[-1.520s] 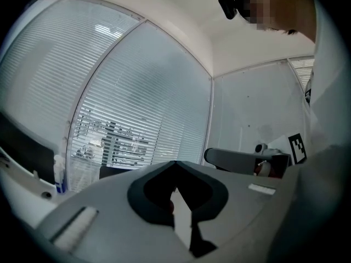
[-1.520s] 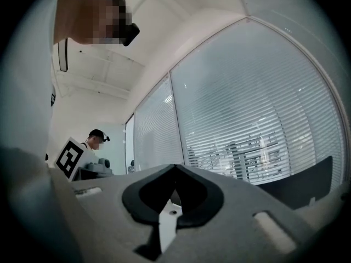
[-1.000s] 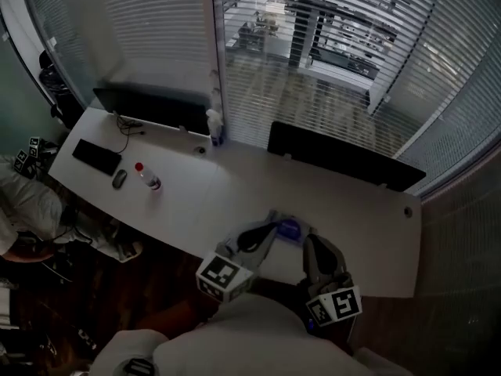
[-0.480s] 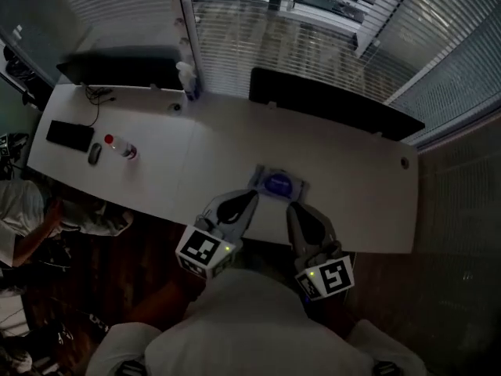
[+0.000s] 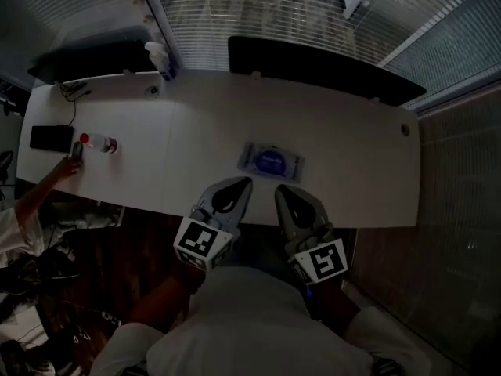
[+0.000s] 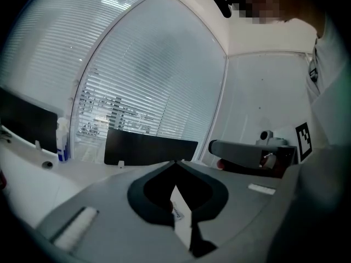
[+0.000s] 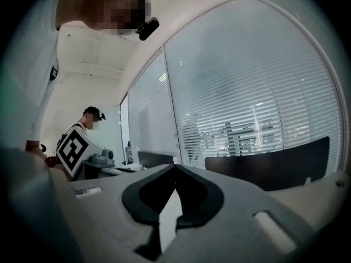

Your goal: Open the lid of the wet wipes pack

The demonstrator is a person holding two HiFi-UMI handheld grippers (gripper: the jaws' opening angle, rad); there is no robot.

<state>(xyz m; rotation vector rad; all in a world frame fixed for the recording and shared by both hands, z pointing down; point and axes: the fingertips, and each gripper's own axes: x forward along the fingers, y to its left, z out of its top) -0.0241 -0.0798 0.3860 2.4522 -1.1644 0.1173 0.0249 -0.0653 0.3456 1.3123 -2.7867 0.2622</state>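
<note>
Office w/ slatted blinds across the windows. Long white surface (image 5: 352, 171) runs below them, two dark monitors (image 5: 313, 67) along its back edge. Wet wipes pack (image 5: 271, 161) lies flat on the surface, middle-front, top side up. Blue oval at its centre is prob. the flip lid or its label; lid looks down, not lifted.

Left gripper (image 5: 245, 182) and right gripper (image 5: 279, 189) hang side by side at the near edge, tips aimed toward the pack, near it but apart, no contact. Left gripper view: jaws together, tips meeting, nothing between. Right gripper view: same, closed & empty. Pack doesn't show in either gripper view.

Handling (judgement): soft film pouch, light, prob. slick, so it'll slide or buckle on the smooth surface if pushed from one side only. Lid is likely the one stiff part: small plastic flap, hinge one side, lip opposite. Which side is which can't be told from here. Best bet: one gripper pins the pouch body beside the lid, the other catches the lip & lifts. Avoid squeezing the pouch middle; it'd just crumple.

Writing: none legible on the pack, too small & dim. Small white tag (image 6: 178, 210) seen through the left gripper's jaw window has print, unreadable.

Far left: bottle (image 5: 100, 143) w/ red cap, keyboard (image 5: 51, 138), another person's hand (image 5: 66, 165) close by. Spray bottle (image 5: 160, 56) at the back.
</note>
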